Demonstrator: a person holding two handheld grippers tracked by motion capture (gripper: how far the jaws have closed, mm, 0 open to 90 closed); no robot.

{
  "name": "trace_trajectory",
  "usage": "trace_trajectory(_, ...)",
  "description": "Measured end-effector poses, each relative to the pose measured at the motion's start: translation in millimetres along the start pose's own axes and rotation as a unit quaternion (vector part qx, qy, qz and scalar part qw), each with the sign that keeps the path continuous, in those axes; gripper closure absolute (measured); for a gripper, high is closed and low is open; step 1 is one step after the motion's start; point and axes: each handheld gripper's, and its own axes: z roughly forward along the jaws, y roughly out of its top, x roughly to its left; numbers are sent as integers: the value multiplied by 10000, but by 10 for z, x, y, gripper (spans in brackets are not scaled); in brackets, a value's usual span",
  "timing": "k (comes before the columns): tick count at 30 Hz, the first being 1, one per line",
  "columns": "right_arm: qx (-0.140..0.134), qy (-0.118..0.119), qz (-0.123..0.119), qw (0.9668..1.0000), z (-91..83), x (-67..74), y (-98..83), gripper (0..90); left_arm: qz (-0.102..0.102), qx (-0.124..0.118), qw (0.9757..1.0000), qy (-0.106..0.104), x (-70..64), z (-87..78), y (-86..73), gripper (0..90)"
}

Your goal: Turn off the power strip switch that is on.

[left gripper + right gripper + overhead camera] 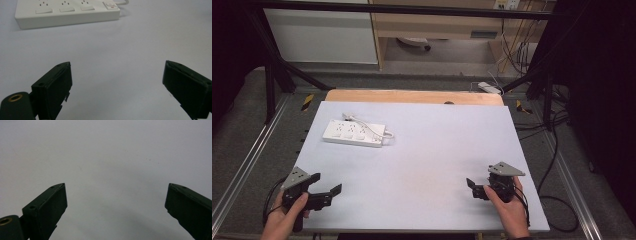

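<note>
A white power strip (353, 133) with several sockets and its cable lies on the pale table top (427, 150) at the back left. In the left gripper view the power strip (66, 13) is straight ahead, with a red-marked switch at its right end. My left gripper (326, 187) rests near the front left edge, open and empty; its jaws stand wide apart around the gripper's midpoint (117, 82). My right gripper (474, 189) sits near the front right edge, open too. Bare table lies between its jaws at the midpoint (116, 205).
A wooden board (412, 96) juts out behind the table top. Black frame bars (272, 75) stand at both sides, and loose cables (552, 150) lie on the floor at the right. A white cabinet (322, 35) stands at the back.
</note>
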Motion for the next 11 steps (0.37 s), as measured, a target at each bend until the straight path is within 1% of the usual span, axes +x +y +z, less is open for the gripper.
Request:
trace_trajectory(4, 3, -14, -5, 10000, 1, -3, -1, 44, 177, -41, 9998, 46, -62, 29, -102, 87)
trace_trajectory(7, 13, -30, 6, 10000, 2, -4, -1, 42, 232, -20, 9997, 43, -97, 60, -164, 86)
trace_trajectory(9, 5, -67, -10, 10000, 5, -15, -4, 41, 287, 45, 9996, 32, -120, 79, -174, 86)
trace_trajectory(11, 95, -131, 7, 9999, 25, -29, -17, 38, 355, 13, 9993, 78, -139, 81, -167, 85)
